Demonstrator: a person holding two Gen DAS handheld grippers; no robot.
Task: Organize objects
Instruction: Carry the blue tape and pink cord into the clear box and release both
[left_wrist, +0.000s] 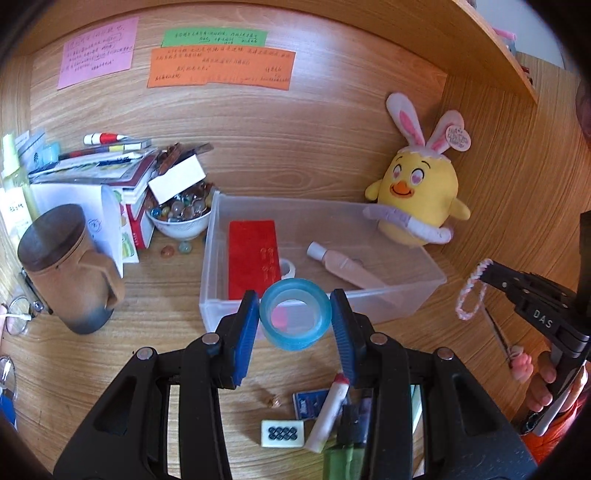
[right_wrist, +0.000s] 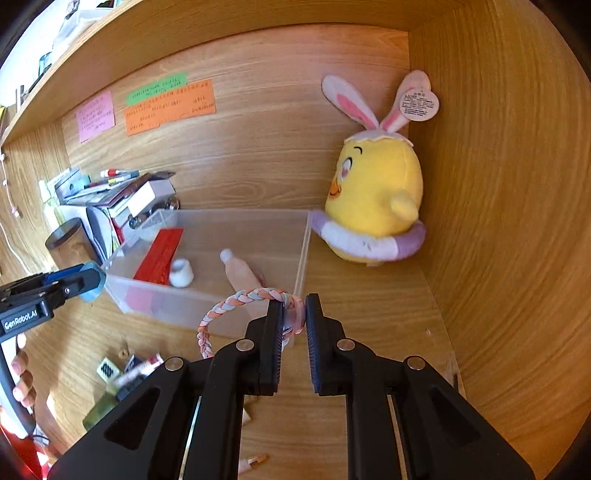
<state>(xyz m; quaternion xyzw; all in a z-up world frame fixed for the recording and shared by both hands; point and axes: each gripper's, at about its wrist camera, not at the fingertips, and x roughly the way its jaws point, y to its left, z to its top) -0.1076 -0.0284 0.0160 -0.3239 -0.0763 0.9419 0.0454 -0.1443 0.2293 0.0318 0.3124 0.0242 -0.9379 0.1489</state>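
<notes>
Left wrist: tongs (left_wrist: 294, 320) pinch one tape roll (left_wrist: 294, 318) (perhaps loosely).

The left gripper (left_wrist: 294, 314) is held out level, its blue-padded jaws closed against a blue tape roll (left_wrist: 294, 318). The right gripper (right_wrist: 294, 314) sits a little lower, jaws pinched on a braided loop (right_wrist: 236, 306). Bare fingers (left_wrist: 546, 376) wrap its handle.

It looked like a home study desk: sticky notes (left_wrist: 221, 68) on wood, stacked books (left_wrist: 107, 166), probably a child's plush chick (left_wrist: 417, 195).
</notes>
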